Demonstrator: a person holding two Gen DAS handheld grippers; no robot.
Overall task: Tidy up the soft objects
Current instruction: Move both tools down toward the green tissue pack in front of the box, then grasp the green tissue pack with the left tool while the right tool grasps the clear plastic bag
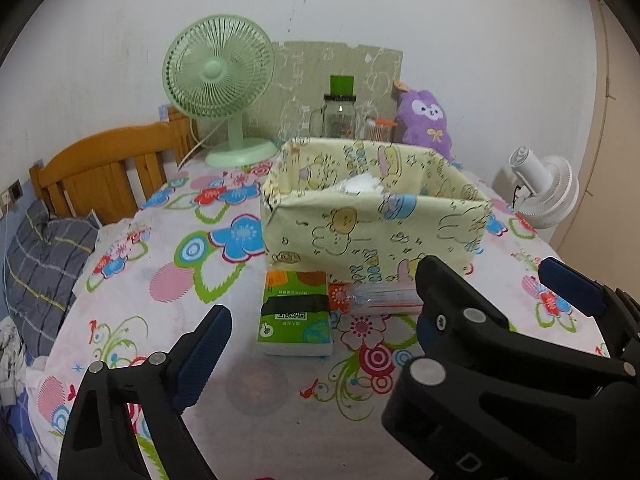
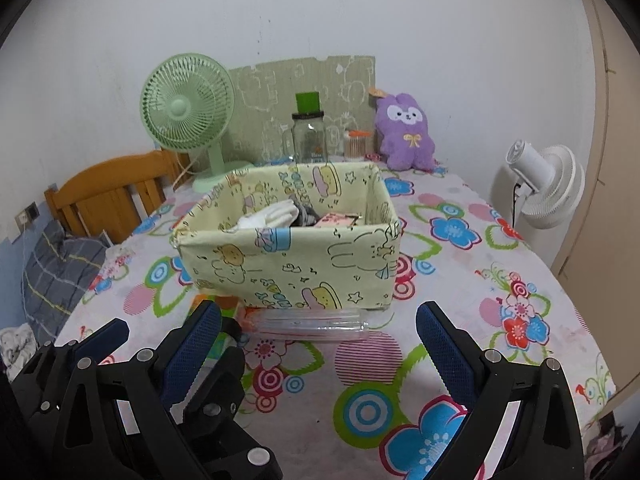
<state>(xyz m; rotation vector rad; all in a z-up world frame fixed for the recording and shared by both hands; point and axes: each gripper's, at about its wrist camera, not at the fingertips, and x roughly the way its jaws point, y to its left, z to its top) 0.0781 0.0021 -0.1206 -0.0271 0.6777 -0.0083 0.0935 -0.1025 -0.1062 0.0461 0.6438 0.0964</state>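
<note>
On the flowered tablecloth (image 2: 460, 216) covering the table, the biggest task item is the yellow cartoon-print fabric bin (image 2: 296, 256), sitting at about twelve o'clock from both grippers; white cloth and a pink packet already show over its rim in the right wrist view. Well behind it stand a green desk fan (image 1: 218, 76), a purple plush rabbit (image 2: 406, 132) and a glass jar with a green lid (image 2: 309, 132). Just in front of the bin, touching or nearly touching its near wall, lies a clear plastic pouch with a red edge (image 2: 312, 324), and at its nine o'clock side rests the green tissue pack (image 1: 294, 312), flat on the cloth.

Both claws are spread wide with nothing between the pads. The left gripper (image 1: 316, 328) frames the tissue pack at twelve o'clock; the right gripper (image 2: 320, 336) frames the clear pouch. In the left wrist view the right gripper's near finger sits close at three o'clock, overlapping the pouch's end.

Risks, as I judge them: the two grippers work almost side by side, so closing in together could knock fingers. The pouch is thin and slippery, so pads may slide over it or shove it under the bin. A low grab on the tissue pack could pinch the tablecloth and drag it
</note>
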